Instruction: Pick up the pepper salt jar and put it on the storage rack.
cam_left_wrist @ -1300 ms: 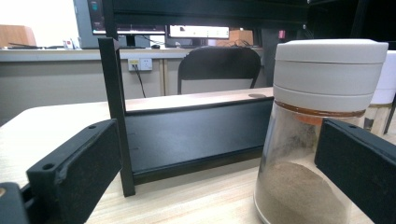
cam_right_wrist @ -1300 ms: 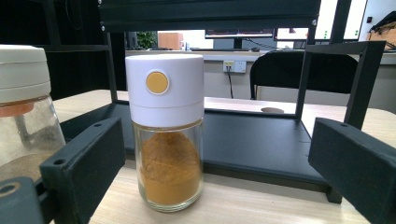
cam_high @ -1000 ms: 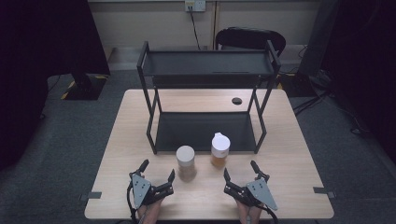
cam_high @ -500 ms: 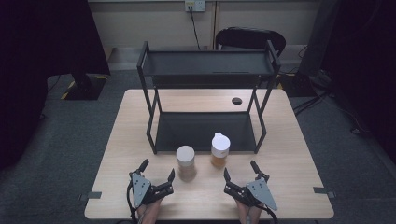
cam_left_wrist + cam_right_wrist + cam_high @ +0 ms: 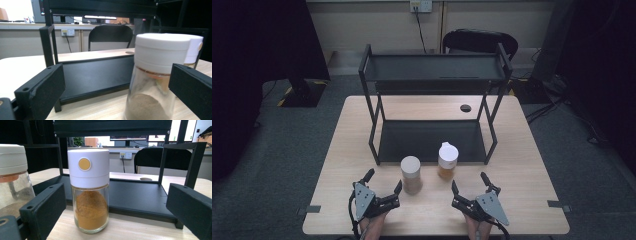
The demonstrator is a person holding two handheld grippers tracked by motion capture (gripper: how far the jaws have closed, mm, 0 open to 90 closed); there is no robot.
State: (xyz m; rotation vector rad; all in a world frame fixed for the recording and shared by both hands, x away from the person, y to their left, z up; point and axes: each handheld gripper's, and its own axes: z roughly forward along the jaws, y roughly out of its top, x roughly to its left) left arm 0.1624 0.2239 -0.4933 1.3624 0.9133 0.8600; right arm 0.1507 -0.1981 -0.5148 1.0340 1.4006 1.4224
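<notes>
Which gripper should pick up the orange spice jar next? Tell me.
Right. The right gripper sits open just in front of the orange spice jar, which stands between its jaws in the right gripper view. The left gripper faces the brown spice jar instead.

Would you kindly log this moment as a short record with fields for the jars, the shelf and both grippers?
left jar: glass spice jar with beige lid, grey-brown powder, upright on the table, just ahead of the left gripper
right jar: glass spice jar with white lid, orange powder, upright, ahead of the right gripper
shelf: black two-tier rack, both tiers bare, behind the jars
left gripper: open, low at the near table edge, holding nothing
right gripper: open, low at the near edge, holding nothing
contact: neither jar touched
</notes>
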